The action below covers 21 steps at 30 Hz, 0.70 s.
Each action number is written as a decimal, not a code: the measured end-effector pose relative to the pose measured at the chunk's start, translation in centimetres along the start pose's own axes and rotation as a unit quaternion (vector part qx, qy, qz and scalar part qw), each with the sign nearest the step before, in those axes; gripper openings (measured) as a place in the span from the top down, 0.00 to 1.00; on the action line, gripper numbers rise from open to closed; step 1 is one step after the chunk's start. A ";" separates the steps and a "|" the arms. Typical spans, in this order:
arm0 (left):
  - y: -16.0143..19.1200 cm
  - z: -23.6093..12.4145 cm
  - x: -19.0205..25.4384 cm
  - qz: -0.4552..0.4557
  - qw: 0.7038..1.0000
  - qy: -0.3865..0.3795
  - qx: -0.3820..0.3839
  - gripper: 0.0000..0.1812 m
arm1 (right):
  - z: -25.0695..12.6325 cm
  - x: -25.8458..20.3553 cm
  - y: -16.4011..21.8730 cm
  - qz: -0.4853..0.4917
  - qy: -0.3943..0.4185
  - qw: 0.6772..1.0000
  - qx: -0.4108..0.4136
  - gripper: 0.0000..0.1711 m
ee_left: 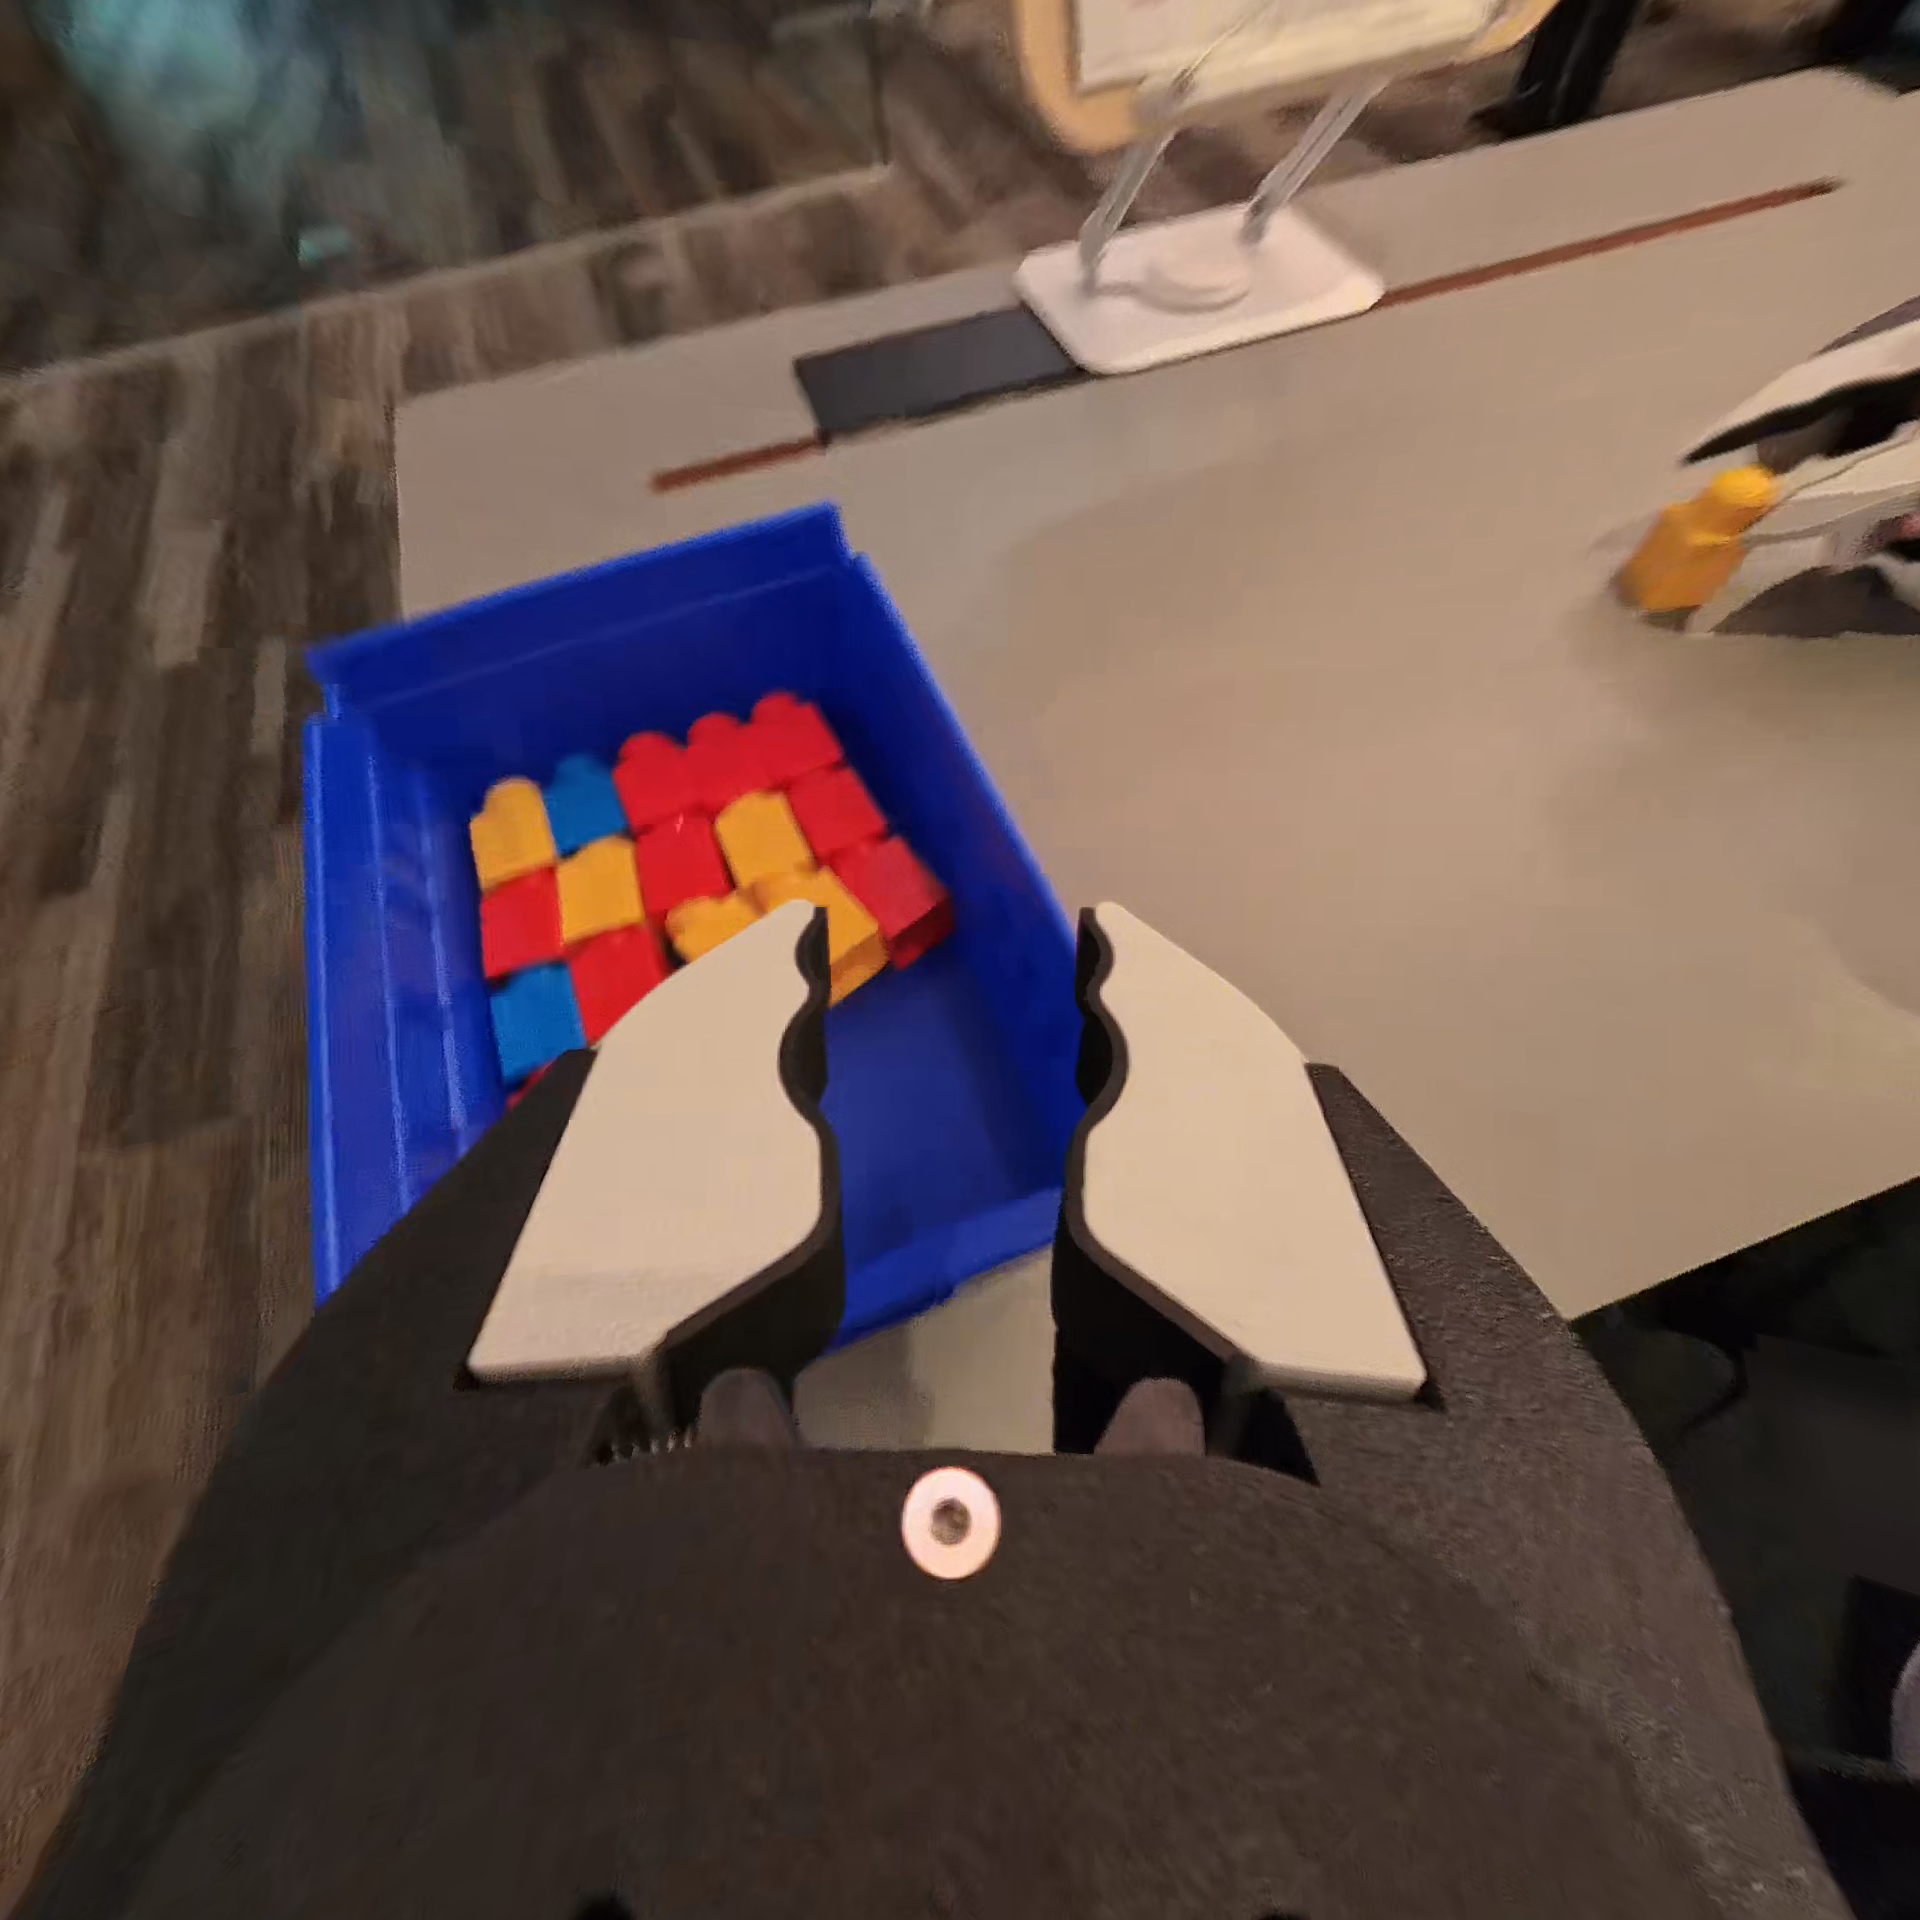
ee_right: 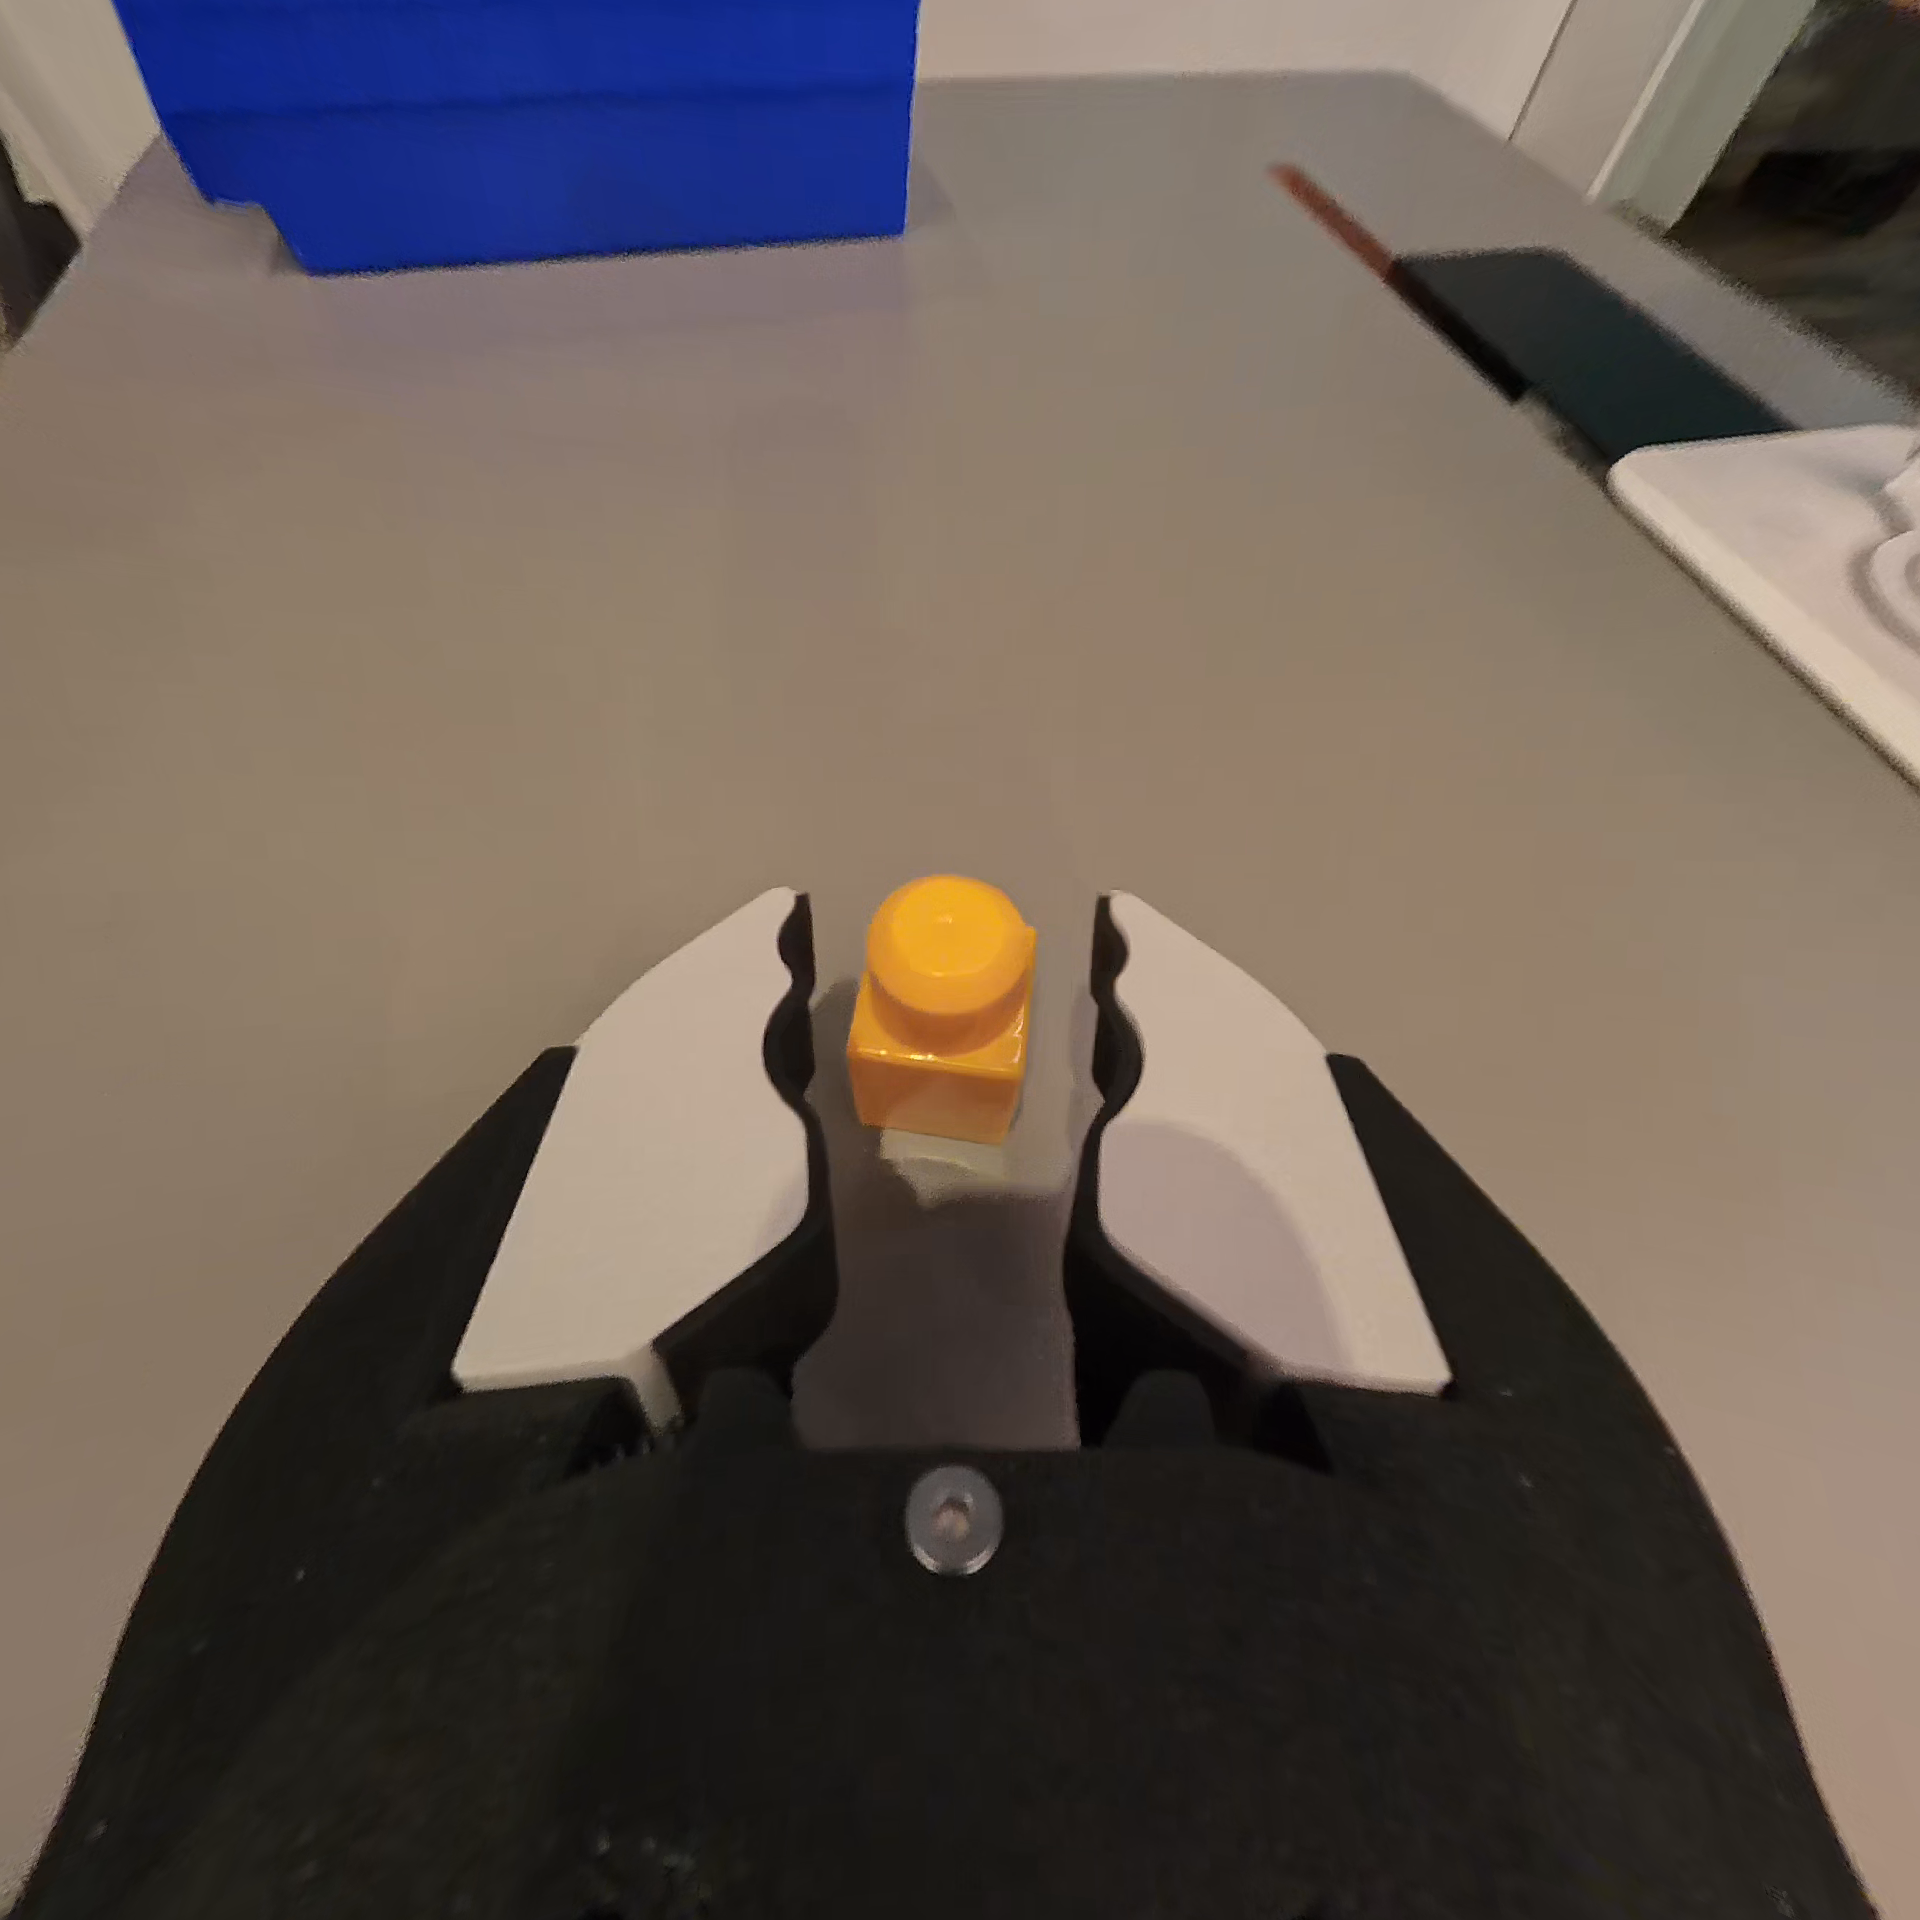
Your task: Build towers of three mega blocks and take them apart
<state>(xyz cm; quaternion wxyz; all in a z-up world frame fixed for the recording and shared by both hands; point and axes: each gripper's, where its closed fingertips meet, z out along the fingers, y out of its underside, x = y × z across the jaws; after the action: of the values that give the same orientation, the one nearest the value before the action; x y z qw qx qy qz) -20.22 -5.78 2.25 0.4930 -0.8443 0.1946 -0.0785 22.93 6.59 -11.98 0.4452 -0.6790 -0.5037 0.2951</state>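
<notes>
A bin (ee_left: 665, 644) is set at one end of the table (ee_left: 1299, 831), near its corner, and a heap of blocks (ee_left: 707, 862) is held inside it. A single block (ee_right: 940, 1023) is stood upright on the table, well apart from the bin, between the parted fingers of the right gripper (ee_right: 948, 940). A flat pad (ee_left: 935, 369) and, just beside it, a stand (ee_left: 1195, 286) are placed along the table's far edge. The left gripper (ee_left: 948, 940) is held above the bin.

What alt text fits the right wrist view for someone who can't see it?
The right gripper is open, its grey fingers either side of a single-stud yellow plastic block standing upright on the grey tabletop without touching it. A blue plastic bin sits at the far edge.
</notes>
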 end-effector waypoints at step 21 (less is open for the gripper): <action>12.4 8.8 -8.8 -0.218 0.873 -0.075 -0.429 0.73 | -5.7 -0.8 -5.3 -0.010 0.025 0.991 0.133 0.70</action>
<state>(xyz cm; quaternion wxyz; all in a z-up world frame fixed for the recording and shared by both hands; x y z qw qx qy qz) -28.52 -0.53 -12.34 0.0654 -0.9973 -0.0174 -0.0291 25.31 4.57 -4.81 0.5466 -0.6159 -0.4556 0.3380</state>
